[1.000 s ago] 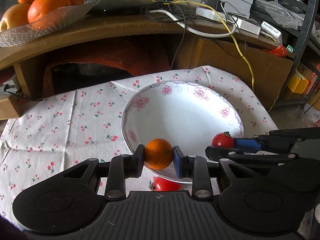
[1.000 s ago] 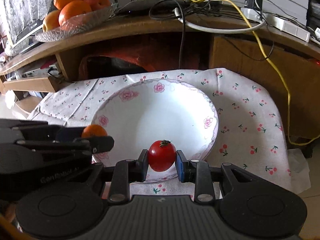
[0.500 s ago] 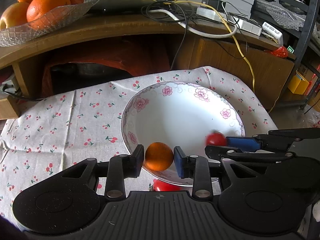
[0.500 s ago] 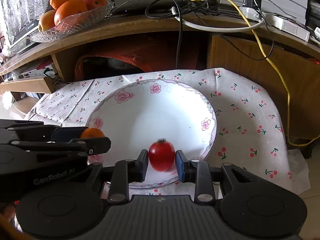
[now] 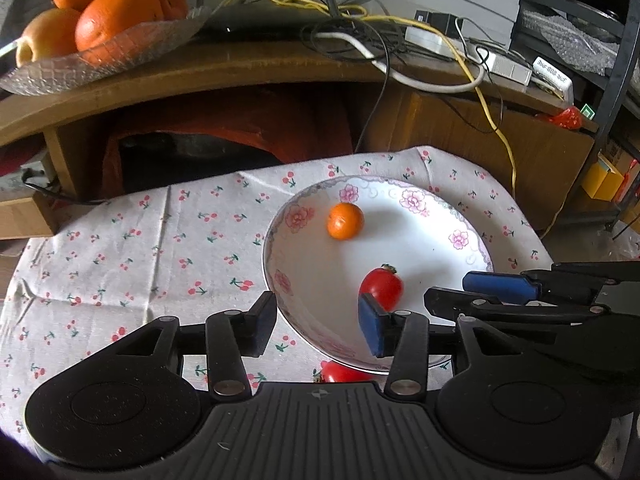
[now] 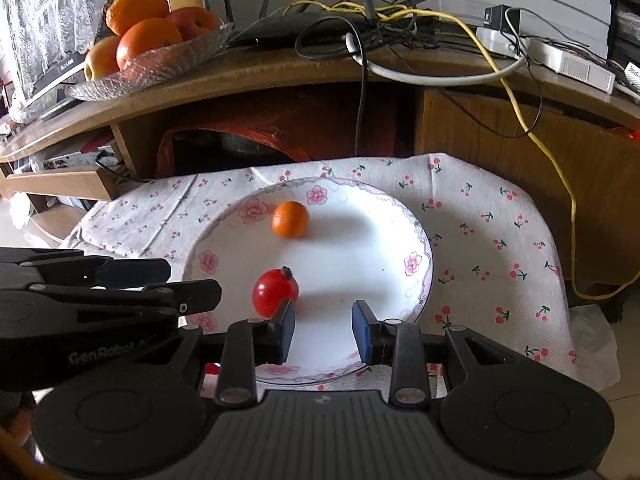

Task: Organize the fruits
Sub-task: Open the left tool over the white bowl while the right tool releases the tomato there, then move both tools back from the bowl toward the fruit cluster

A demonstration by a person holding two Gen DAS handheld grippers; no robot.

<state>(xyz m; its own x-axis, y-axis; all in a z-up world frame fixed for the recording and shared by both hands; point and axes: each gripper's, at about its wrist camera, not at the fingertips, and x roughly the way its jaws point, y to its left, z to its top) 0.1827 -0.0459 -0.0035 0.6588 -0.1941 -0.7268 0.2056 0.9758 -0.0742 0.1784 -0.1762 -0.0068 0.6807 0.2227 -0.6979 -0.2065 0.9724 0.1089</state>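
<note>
Both your tongs, left gripper (image 5: 318,322) and right gripper (image 6: 323,330), now gape empty; a second ago each pinched a fruit. The small matte orange (image 5: 345,221) lies at the plate's (image 5: 474,240) eleven o'clock, the glossy round tomato (image 6: 275,292) at seven. Another tomato (image 5: 344,372) waits on cherry-print cloth (image 5: 140,248) below the glazed floral rim.

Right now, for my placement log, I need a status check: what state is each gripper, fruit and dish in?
left gripper: open, holding nothing
right gripper: open, holding nothing
small orange: loose in the plate, far side
red tomato: loose in the plate, near side
second tomato: on the cloth, partly hidden under the plate's near rim
floral plate: upright on the cherry-print cloth
glass fruit dish: on the shelf, piled with fruit
</note>
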